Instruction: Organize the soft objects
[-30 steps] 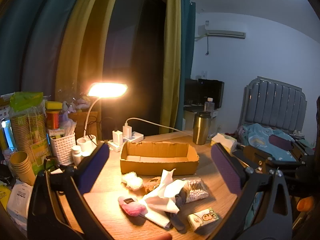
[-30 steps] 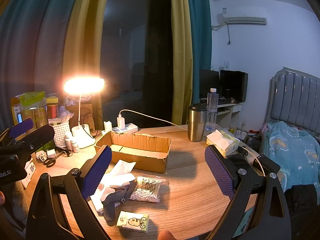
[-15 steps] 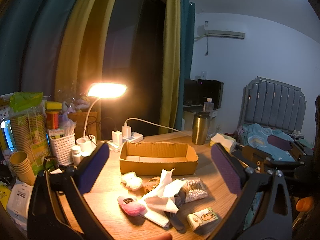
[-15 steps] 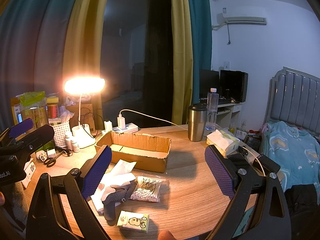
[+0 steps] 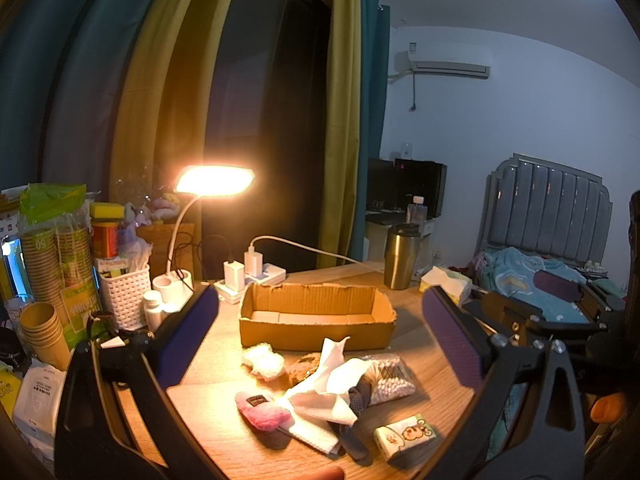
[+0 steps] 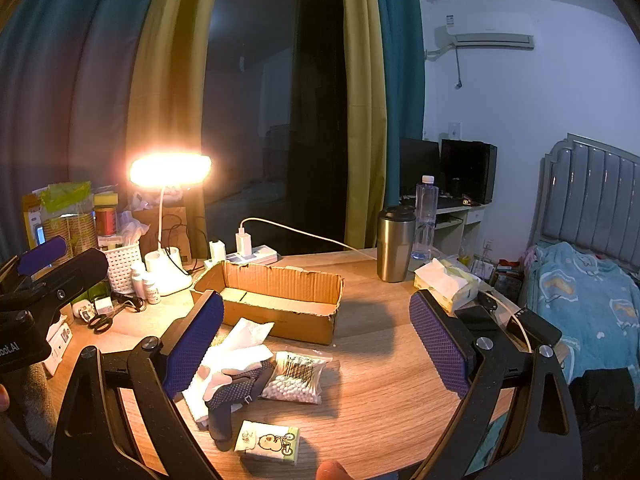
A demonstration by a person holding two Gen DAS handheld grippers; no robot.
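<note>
An empty open cardboard box (image 5: pixel 316 320) (image 6: pixel 280 300) sits mid-table. In front of it lies a pile: a white cotton ball (image 5: pixel 262 362), a pink fuzzy item (image 5: pixel 262 412), white tissues (image 5: pixel 332 384) (image 6: pixel 236 348), a dark sock (image 6: pixel 226 404), a bag of cotton swabs (image 5: pixel 390 376) (image 6: pixel 296 376) and a small tissue pack (image 5: pixel 406 438) (image 6: pixel 268 442). My left gripper (image 5: pixel 320 344) is open and empty, held above the pile. My right gripper (image 6: pixel 316 344) is open and empty, also above the pile.
A lit desk lamp (image 5: pixel 212 184), a power strip with chargers (image 5: pixel 252 276), a white basket (image 5: pixel 124 296), paper cups (image 5: pixel 40 328) and bottles crowd the left. A steel tumbler (image 6: pixel 394 244) and a tissue box (image 6: pixel 444 284) stand at the right. A bed (image 6: pixel 580 292) lies beyond.
</note>
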